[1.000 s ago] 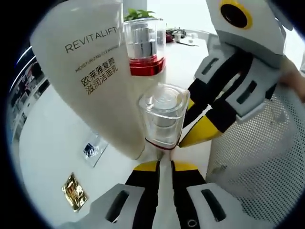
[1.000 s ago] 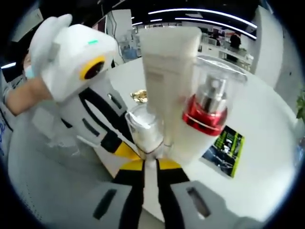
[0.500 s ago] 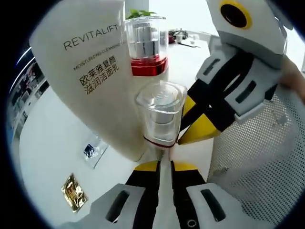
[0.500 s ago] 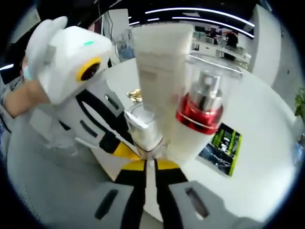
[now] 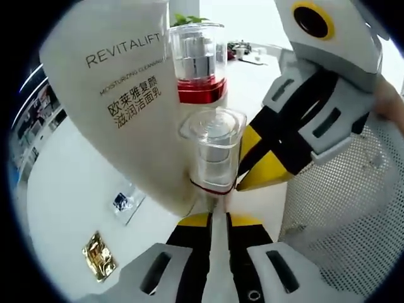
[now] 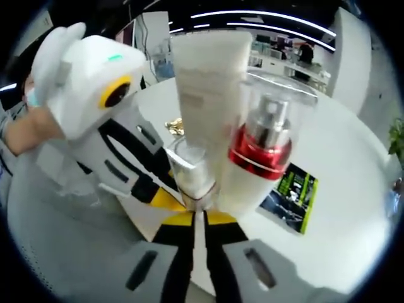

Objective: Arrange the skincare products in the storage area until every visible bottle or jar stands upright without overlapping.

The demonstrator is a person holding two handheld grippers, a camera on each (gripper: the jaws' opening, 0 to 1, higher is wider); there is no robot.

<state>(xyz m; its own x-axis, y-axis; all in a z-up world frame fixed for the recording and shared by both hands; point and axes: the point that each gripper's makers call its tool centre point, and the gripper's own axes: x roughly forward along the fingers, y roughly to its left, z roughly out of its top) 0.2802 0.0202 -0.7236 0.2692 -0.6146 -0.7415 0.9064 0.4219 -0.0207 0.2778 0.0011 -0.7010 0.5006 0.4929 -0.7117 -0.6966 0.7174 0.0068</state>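
Behind the small pump bottle both grippers' clenched jaws meet, hiding its base.

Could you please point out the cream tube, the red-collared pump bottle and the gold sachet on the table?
Cream tube (image 5: 120, 95), left gripper view, printed front.
Red-collared pump bottle (image 6: 260, 154), right gripper view, red collar.
Gold sachet (image 5: 99, 255), left gripper view, its middle.

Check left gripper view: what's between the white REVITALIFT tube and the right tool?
In the left gripper view, the small clear-capped pump bottle stands between the white REVITALIFT tube and the right tool.

White table, flat sachets
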